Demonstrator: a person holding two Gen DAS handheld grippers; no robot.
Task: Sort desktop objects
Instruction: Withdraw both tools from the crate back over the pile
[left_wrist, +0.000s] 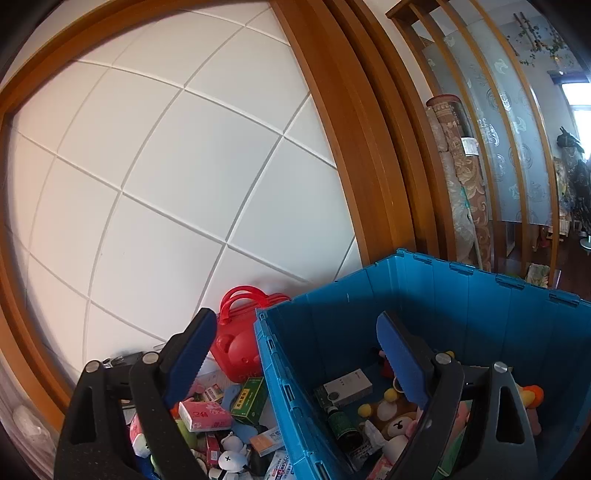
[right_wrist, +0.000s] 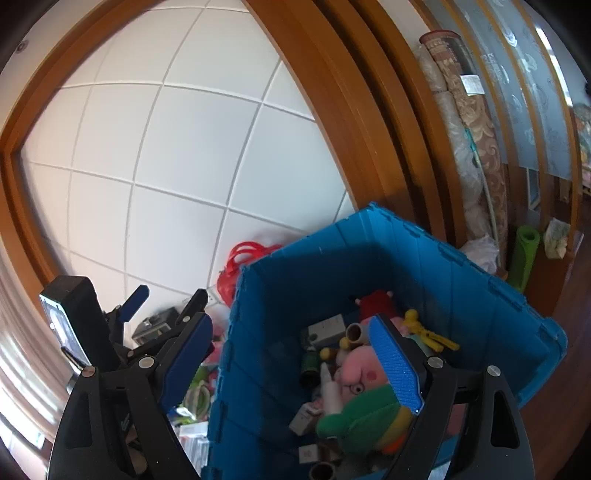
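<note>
Both grippers hover spread wide and empty at the blue crate (right_wrist: 295, 288).

A pink-faced plush pig (right_wrist: 364, 387) in green lies inside it, head toward the far wall; left gripper (left_wrist: 295, 369), right gripper (right_wrist: 291, 363).

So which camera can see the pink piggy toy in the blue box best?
The right wrist view: the pink pig plush lies in plain sight inside the blue crate, face showing, just beside the gripper's finger. In the left wrist view I cannot pick it out among the other toys.
</note>
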